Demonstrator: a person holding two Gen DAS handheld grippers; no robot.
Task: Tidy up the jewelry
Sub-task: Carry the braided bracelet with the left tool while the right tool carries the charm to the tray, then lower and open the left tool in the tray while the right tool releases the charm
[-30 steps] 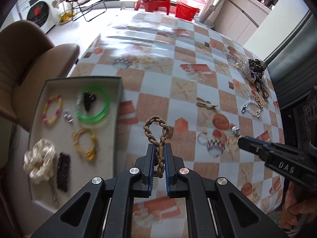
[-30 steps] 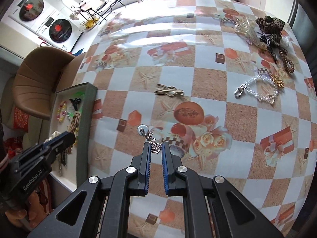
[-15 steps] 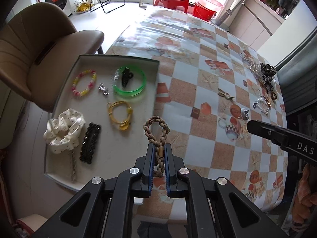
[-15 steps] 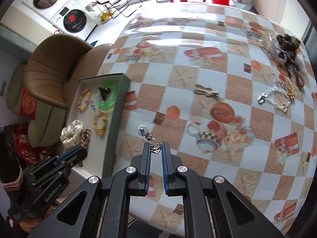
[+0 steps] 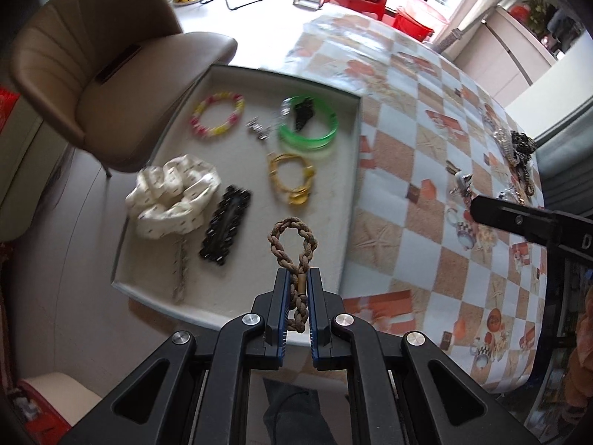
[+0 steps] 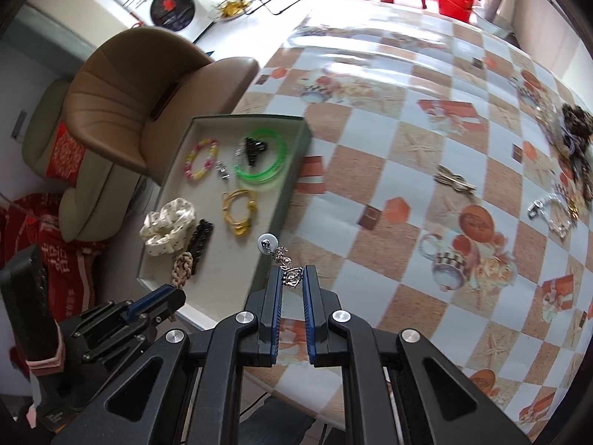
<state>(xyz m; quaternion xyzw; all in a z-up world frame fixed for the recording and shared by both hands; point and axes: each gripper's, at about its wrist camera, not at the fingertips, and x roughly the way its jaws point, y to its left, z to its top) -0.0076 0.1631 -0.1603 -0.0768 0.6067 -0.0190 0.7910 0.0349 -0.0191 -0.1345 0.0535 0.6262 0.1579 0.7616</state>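
Observation:
My left gripper (image 5: 297, 277) is shut on a brown braided bracelet (image 5: 293, 241) and holds it above the near end of the white jewelry tray (image 5: 335, 218). The tray holds a pink-yellow bead bracelet (image 5: 217, 114), a green bangle (image 5: 309, 129), a yellow cord bracelet (image 5: 291, 178), a white scrunchie (image 5: 170, 194) and a black clip (image 5: 226, 226). My right gripper (image 6: 291, 273) is shut on a silver earring with a white disc (image 6: 276, 250), over the tray's right rim (image 6: 276, 218). The left gripper (image 6: 163, 294) shows low left in the right wrist view.
A pile of loose jewelry (image 6: 572, 137) lies at the table's far right, with a gold hair clip (image 6: 454, 181) and a clear bead chain (image 6: 552, 211) nearer. A brown chair (image 5: 111, 74) stands left of the tray. The right gripper's finger (image 5: 519, 218) reaches in from the right.
Both grippers have moved left from over the table to the tray, each still holding its piece. The left gripper now hangs over the tray's near end.

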